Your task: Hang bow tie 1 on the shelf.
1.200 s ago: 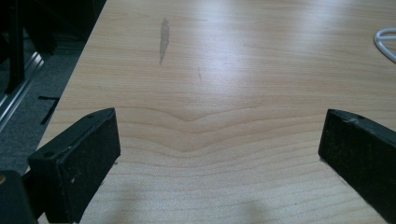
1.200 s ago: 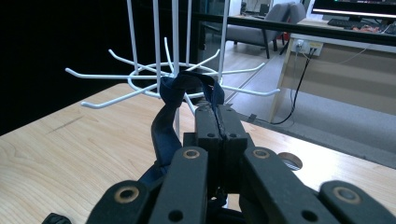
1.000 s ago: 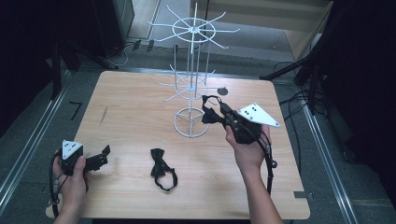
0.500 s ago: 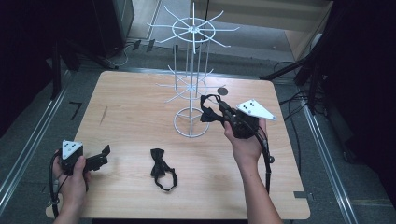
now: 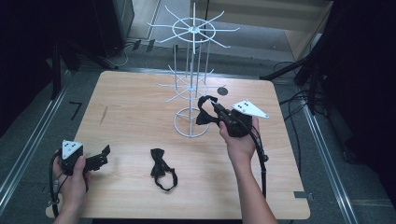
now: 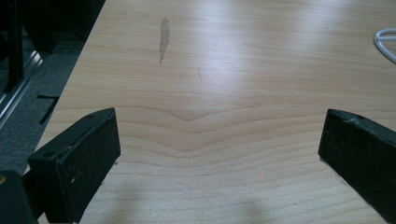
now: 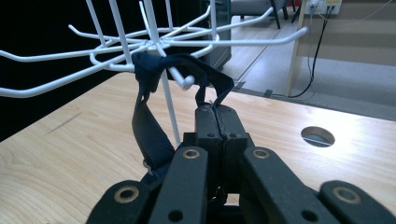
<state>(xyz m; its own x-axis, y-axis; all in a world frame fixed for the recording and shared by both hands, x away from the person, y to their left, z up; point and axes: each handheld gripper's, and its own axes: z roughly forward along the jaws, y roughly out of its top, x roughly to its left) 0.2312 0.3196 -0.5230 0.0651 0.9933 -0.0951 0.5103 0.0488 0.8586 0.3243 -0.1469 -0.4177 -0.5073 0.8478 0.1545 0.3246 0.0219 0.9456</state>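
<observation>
Right tool pinches a dark bow tie's strap at the white wire rack's lower hooks; ease the loop fully over the hook tip before letting go.

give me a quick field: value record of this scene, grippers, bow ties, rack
right gripper: shut on the strap of a dark bow tie, strap looped at a hook of the rack
rack: white wire display stand, upright on the table
second bow tie: lying flat on the table, untouched
left gripper: open, nothing between its jaws, low over the table's near left corner
</observation>
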